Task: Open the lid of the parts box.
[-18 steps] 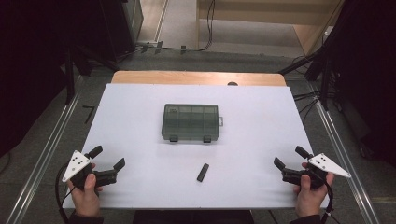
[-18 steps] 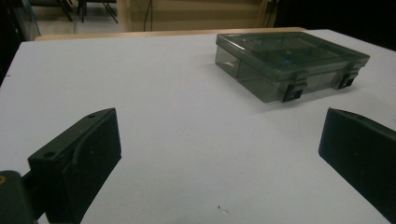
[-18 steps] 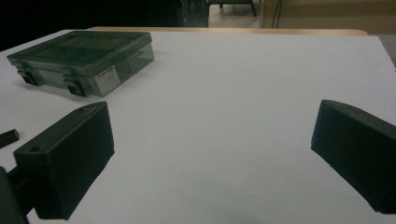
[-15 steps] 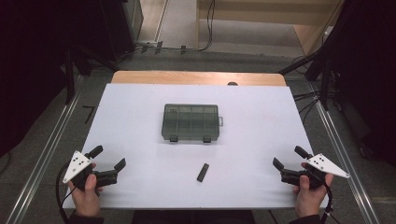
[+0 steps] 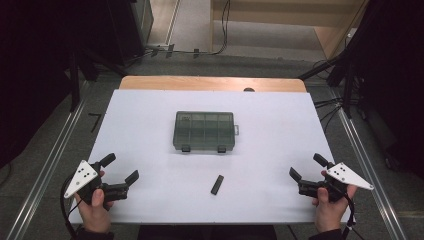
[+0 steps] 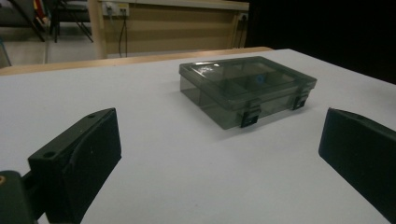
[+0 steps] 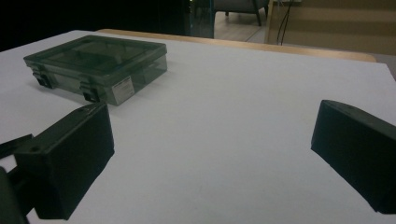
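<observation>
Two objects lie on the white table [image 5: 150,130]: a smoky translucent compartment box [image 5: 204,131] near the middle, and a small black bar [image 5: 217,184] nearer the person's edge, well apart from the box and a little to its right. The box lies flat with its lid shut, its long axis running left to right across the table, and its two dark latches [image 5: 185,148] face the person. Through the lid, dividers split it into several compartments; in the left gripper view a small blue spot [image 6: 257,79] shows inside, too blurred to identify. A pale label [image 7: 123,88] sits on the short end seen in the right gripper view. The bar lies flat, its long axis tilted slightly clockwise from the near-far direction, its far end leaning right. Bare tabletop lies between either gripper and the two objects. The left gripper [image 5: 118,173], held in a hand [image 5: 95,207] at the near left corner, has its jaws spread wide and holds nothing. The right gripper [image 5: 306,167], in the other hand [image 5: 330,205] at the near right corner, is likewise spread wide and empty. Beyond the table's wooden far edge [image 5: 210,83], cables [image 5: 190,50] trail on the floor.
</observation>
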`<state>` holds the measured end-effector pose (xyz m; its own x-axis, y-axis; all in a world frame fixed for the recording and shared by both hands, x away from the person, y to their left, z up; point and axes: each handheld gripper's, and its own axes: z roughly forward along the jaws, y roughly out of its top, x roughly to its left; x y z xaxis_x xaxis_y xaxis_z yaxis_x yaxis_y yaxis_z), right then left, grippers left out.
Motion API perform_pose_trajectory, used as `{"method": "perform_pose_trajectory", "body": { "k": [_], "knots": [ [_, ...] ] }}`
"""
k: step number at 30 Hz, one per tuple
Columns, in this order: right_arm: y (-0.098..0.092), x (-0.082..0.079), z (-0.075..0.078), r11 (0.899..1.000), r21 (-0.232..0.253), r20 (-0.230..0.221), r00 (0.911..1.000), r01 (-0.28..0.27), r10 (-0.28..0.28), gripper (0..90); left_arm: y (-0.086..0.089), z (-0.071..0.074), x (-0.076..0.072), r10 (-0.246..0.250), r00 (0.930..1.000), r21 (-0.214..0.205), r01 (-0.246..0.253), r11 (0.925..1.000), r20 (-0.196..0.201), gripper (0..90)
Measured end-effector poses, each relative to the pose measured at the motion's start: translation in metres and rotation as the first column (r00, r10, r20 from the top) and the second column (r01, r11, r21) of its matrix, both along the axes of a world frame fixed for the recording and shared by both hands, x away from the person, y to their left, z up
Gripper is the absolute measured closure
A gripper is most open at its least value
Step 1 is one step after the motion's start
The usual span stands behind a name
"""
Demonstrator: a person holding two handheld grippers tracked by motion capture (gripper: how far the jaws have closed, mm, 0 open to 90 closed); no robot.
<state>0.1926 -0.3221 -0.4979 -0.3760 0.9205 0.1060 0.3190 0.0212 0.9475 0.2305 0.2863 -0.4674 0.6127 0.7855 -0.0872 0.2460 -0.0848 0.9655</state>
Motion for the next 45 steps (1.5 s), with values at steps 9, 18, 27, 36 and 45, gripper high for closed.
{"method": "perform_pose_trajectory", "body": {
  "k": [9, 18, 27, 36, 45],
  "knots": [
    [0.011, 0.006, 0.019, 0.998, 0.05, -0.018, 0.999, -0.041, 0.042, 0.0, -0.021, 0.018, 0.001, -0.031, 0.9994, 0.023, 0.031, 0.9993, -0.012, 0.0],
    [0.023, 0.017, 0.033, 0.996, 0.022, -0.014, 0.9965, -0.082, 0.082, 0.0, -0.034, 0.032, 0.008, -0.052, 0.9985, 0.013, 0.052, 0.9986, -0.019, 0.0],
    [0.037, 0.031, 0.042, 0.992, 0.017, -0.011, 0.9924, -0.122, 0.123, 0.0, -0.049, 0.037, 0.019, -0.083, 0.9963, 0.017, 0.083, 0.9964, -0.023, 0.0],
    [0.05, 0.044, 0.052, 0.987, 0.016, -0.008, 0.9872, -0.159, 0.159, 0.0, -0.062, 0.041, 0.033, -0.1, 0.9944, 0.014, 0.1, 0.9949, -0.035, 0.0],
    [0.061, 0.056, 0.057, 0.983, 0.009, -0.012, 0.9825, -0.186, 0.186, 0.0, -0.072, 0.047, 0.045, -0.124, 0.9911, 0.006, 0.125, 0.9922, -0.047, 0.0]
  ]
}}
